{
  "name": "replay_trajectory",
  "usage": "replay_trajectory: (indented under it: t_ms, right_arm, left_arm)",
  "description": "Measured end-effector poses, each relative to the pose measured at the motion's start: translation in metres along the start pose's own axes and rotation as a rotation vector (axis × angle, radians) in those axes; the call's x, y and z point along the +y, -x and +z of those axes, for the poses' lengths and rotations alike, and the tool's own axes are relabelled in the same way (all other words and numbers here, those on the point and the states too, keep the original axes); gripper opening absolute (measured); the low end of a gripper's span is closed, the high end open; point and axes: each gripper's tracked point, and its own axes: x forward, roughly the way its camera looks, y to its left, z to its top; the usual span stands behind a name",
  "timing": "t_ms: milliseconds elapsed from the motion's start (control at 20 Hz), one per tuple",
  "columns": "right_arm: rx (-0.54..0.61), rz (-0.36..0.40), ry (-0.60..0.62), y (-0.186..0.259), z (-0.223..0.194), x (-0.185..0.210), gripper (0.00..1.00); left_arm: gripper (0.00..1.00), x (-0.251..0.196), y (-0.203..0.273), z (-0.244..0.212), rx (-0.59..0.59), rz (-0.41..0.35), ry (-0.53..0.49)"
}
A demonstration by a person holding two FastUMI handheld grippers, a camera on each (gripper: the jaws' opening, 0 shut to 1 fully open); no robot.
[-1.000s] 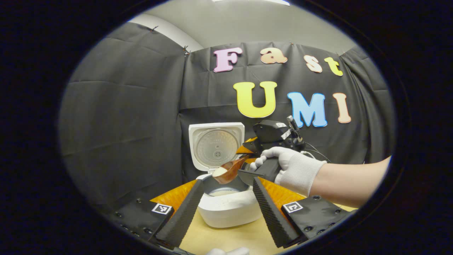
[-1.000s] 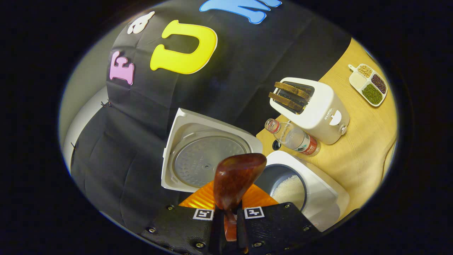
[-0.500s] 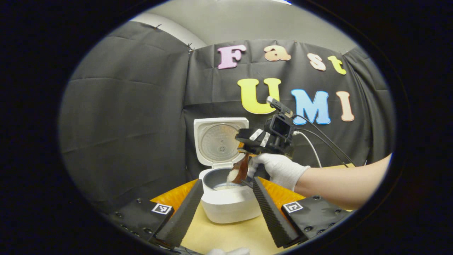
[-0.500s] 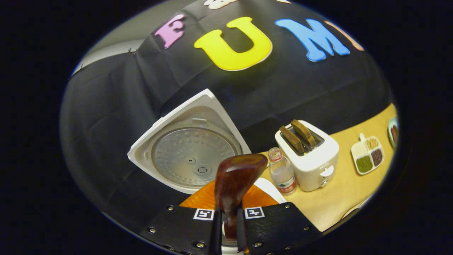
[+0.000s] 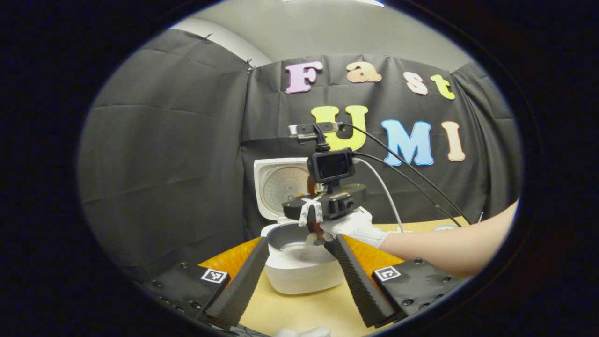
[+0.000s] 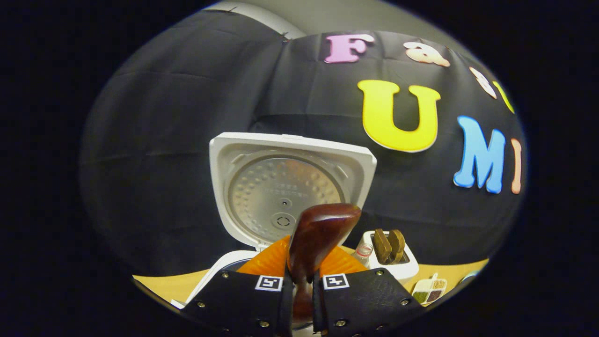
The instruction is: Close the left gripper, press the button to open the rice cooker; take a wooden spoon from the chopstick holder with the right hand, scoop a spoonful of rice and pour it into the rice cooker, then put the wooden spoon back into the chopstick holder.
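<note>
The white rice cooker (image 5: pixel 304 276) stands on the table with its lid (image 5: pixel 280 187) up, and rice lies in the grey pot. My left gripper (image 5: pixel 299 281) is open, its fingers either side of the cooker and short of it. A gloved hand (image 5: pixel 355 227) holds my right gripper (image 5: pixel 323 206) over the pot. In the right gripper view, that gripper (image 6: pixel 299 299) is shut on the handle of the wooden spoon (image 6: pixel 320 231). The bowl's dark back faces the camera, in front of the open lid (image 6: pixel 285 187). I cannot see whether rice remains in the spoon.
A white toaster (image 6: pixel 390 257) with two slices of bread stands to the right of the cooker, with a small bottle (image 6: pixel 362 252) beside it. A divided dish of beans (image 6: pixel 428 290) lies nearer the front. Two cables (image 5: pixel 402 173) run from the right gripper.
The right gripper has rolled over above the pot, tipping the spoon so its rice fell into the cooker. The left gripper has stayed almost still.
</note>
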Motion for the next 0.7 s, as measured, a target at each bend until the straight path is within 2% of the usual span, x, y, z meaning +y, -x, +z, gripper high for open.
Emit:
replay_trajectory:
  t_ms: [150,200,300,400,500,600,700]
  right_arm:
    - [-0.039,0.018,0.115,0.002,0.003,0.003,0.17]
    - [-0.043,0.023,0.125,0.005,0.004,0.004,0.17]
    - [-0.020,0.047,0.058,0.010,0.002,0.003,0.17]
    - [0.028,0.091,-0.129,0.008,0.001,-0.001,0.17]
    - [0.051,0.115,-0.395,0.008,0.008,-0.008,0.17]
    - [0.084,0.100,-0.632,0.008,0.008,-0.028,0.17]
    - [0.079,0.099,-0.746,0.011,0.009,-0.046,0.17]
  left_arm:
    - [0.99,-0.002,-0.002,0.001,-0.003,-0.004,-0.005]
    - [0.99,-0.002,-0.002,0.000,0.000,-0.006,-0.006]
    - [0.99,-0.001,-0.003,0.001,0.001,-0.007,-0.004]
    - [0.99,-0.003,-0.004,0.000,0.004,-0.015,0.002]
    - [0.99,-0.003,-0.003,0.002,0.000,-0.015,0.003]
    - [0.99,-0.003,-0.003,0.005,-0.004,-0.015,0.000]
    - [0.99,-0.004,-0.004,0.009,-0.005,-0.022,0.001]
